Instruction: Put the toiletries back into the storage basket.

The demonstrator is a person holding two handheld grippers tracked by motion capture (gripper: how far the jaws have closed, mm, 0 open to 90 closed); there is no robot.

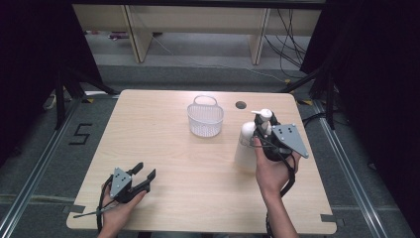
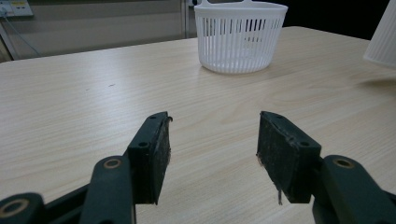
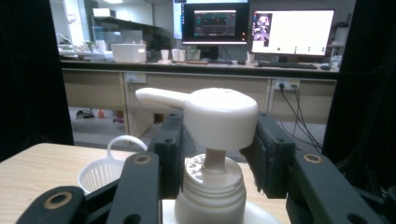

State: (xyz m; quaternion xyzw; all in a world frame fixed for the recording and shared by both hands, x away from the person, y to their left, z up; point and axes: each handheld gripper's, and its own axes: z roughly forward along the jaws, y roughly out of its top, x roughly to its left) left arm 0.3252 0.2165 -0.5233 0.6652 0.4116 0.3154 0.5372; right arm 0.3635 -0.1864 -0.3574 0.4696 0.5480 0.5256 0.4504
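Observation:
A white pump bottle [image 1: 245,146] hangs over the right side of the table [image 1: 173,163], its base a little above the wood. My right gripper [image 1: 262,124] is shut on its pump head [image 3: 219,116], one jaw on each side. A white slatted basket [image 1: 205,119] with a loop handle stands empty at the middle back, left of the bottle. My left gripper [image 1: 147,169] rests at the front left, open, nothing between its pads [image 2: 156,154]. In the left gripper view the basket [image 2: 240,37] lies ahead and the bottle's edge [image 2: 383,32] shows at far right.
A round cable hole [image 1: 240,105] sits in the tabletop behind the bottle. Bare wood stretches between the left gripper and the basket. Desks and cables stand on the floor beyond the far edge; monitors [image 3: 252,28] show in the background.

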